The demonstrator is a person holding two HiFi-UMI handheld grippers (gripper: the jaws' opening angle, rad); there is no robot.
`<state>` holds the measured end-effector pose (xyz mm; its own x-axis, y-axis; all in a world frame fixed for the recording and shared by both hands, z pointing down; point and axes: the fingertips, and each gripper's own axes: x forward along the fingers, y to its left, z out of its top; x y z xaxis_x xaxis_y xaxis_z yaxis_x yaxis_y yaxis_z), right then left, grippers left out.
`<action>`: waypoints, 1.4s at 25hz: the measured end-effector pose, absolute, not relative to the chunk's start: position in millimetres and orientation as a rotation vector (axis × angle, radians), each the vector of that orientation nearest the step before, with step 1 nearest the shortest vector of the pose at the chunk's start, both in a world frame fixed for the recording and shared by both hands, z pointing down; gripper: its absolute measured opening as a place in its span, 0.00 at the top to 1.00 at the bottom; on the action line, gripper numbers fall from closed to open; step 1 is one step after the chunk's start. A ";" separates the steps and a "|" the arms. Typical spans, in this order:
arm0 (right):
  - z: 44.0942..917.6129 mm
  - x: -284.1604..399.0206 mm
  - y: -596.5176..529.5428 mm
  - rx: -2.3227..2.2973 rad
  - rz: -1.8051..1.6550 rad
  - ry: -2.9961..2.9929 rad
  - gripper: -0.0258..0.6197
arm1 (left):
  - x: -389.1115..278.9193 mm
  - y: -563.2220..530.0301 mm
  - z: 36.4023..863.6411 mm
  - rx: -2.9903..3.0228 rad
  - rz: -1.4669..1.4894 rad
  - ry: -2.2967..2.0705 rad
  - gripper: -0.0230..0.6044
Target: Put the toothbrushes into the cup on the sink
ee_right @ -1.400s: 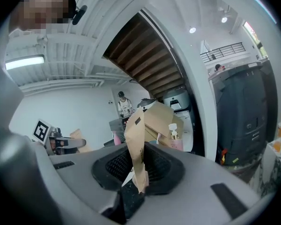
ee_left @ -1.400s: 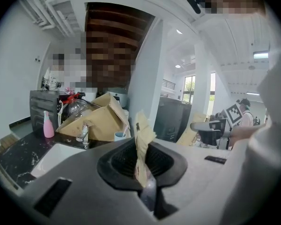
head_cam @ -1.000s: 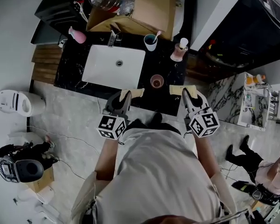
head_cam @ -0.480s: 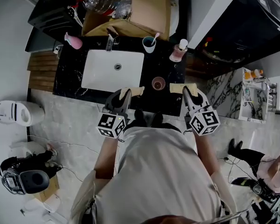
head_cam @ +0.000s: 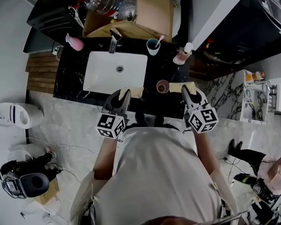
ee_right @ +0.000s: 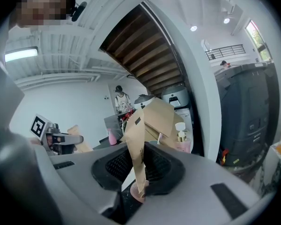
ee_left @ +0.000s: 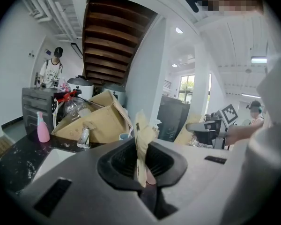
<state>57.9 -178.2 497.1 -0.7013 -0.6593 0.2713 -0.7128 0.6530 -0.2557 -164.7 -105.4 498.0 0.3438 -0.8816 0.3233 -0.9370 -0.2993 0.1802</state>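
Each gripper is shut on a tan paper packet. My left gripper (head_cam: 122,95) holds its packet (head_cam: 132,92) over the counter's front edge, just in front of the white sink basin (head_cam: 103,71); in the left gripper view the packet (ee_left: 141,142) stands upright between the jaws. My right gripper (head_cam: 187,91) holds the other packet (head_cam: 178,86) right beside a small pink cup (head_cam: 162,86); the packet (ee_right: 136,139) rises between the jaws, with the pink cup (ee_right: 134,192) below. A blue cup (head_cam: 153,45) with a toothbrush in it stands at the back of the counter.
The black counter (head_cam: 72,62) carries a faucet (head_cam: 113,37), a pink bottle (head_cam: 75,42) at the back left and a pump bottle (head_cam: 183,55) at the back right. A cardboard box (head_cam: 150,8) with plastic bottles stands behind. People stand in the background.
The right gripper's packet has come a little closer to the pink cup. The left gripper has hardly moved. Both grips are unchanged.
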 end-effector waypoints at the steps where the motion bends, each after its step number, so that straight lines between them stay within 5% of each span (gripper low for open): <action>1: 498.8 54.9 -179.3 1.128 0.520 -2.711 0.85 | -168.0 -105.0 498.5 2.273 0.232 -1.615 0.91; 35: 615.3 9.4 -191.1 0.948 0.454 -2.607 0.85 | -196.5 -92.2 521.6 2.145 0.248 -1.682 0.91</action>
<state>9.4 -191.1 615.3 -0.7245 -0.5558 0.4076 -0.6609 0.7280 -0.1820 -196.5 -92.2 521.6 0.2593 -0.8885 0.3786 -0.9600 -0.1943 0.2015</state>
